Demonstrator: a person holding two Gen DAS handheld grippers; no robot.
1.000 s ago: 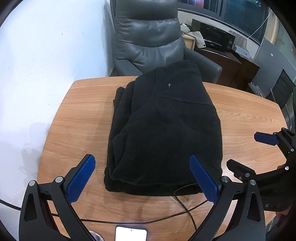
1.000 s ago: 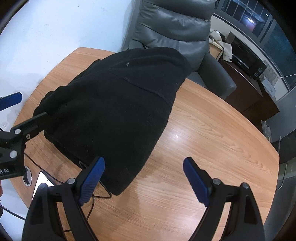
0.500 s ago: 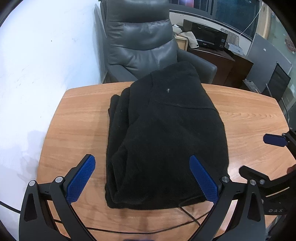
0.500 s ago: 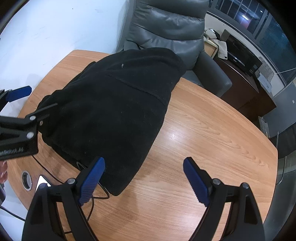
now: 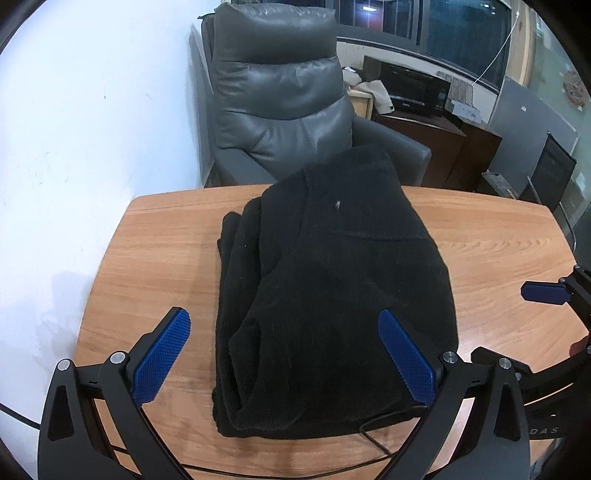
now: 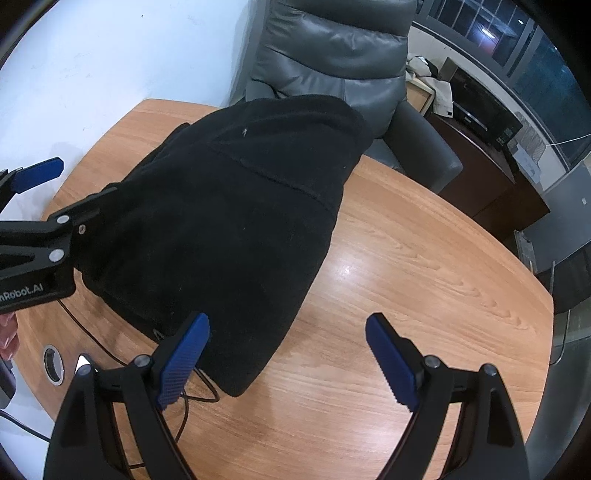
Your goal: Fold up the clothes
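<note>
An office after dark: a rounded wooden table (image 5: 480, 236) stands against a plain white wall (image 5: 92, 129), with a padded grey leather armchair (image 5: 280, 96) drawn up at its far side, straight ahead of the left gripper (image 5: 284, 354). Beyond the chair, to that gripper's right, a dark cabinet (image 5: 439, 144) carries a black microwave oven (image 5: 413, 90) beneath a row of night-black windows (image 5: 443, 33). A cable port (image 6: 53, 363) is set in the tabletop, left of the right gripper (image 6: 288, 362).

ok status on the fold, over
Both grippers' jaws open, empty. Black garment folded on table. Thin cable at its near edge.
</note>
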